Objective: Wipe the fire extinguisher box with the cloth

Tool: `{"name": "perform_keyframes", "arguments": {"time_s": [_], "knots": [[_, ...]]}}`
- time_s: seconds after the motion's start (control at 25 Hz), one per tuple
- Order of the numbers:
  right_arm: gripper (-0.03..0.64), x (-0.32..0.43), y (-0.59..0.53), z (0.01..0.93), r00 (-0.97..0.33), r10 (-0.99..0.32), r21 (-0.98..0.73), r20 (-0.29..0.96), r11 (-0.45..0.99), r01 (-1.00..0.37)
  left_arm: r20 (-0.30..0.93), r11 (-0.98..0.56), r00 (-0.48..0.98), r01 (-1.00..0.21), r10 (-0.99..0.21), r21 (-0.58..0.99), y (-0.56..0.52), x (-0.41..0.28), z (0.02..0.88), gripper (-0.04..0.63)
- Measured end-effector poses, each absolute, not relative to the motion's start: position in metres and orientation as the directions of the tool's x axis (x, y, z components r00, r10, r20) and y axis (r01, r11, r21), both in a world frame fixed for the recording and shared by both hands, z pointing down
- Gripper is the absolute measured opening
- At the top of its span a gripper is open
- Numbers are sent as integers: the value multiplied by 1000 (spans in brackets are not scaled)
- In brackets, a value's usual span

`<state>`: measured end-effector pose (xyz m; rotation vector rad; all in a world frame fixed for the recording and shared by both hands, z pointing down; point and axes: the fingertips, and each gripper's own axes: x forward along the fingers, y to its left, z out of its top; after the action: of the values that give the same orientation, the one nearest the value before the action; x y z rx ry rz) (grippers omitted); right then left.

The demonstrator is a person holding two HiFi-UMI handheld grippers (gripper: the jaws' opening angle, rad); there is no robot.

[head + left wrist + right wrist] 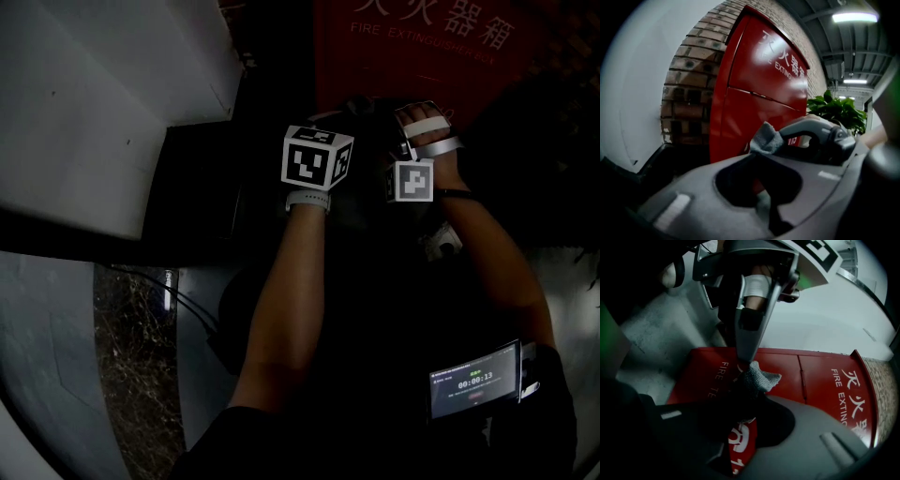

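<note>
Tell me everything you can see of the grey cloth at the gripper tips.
The cloth is small, pale grey and looks like a coarse knitted or towelling fabric. It is bunched into a crumpled tuft rather than spread flat. It sits where the two grippers meet: the left gripper comes down onto its top, and the right gripper seems to pinch its shadowed lower part. The red fire extinguisher box lies behind it; whether they touch cannot be told.

Fire extinguisher box (424,52) partly beyond the head view's top edge.
</note>
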<state>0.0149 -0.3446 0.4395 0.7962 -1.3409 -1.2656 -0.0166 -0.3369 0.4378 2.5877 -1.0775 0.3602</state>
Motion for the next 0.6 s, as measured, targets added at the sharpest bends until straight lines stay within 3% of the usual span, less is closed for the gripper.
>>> {"name": "perform_keyframes", "arguments": {"time_s": [0.6], "knots": [[75, 14, -342, 531, -191, -904, 919, 382, 349, 183, 509, -656, 668, -716, -543, 240, -333, -4, 523, 3]]}}
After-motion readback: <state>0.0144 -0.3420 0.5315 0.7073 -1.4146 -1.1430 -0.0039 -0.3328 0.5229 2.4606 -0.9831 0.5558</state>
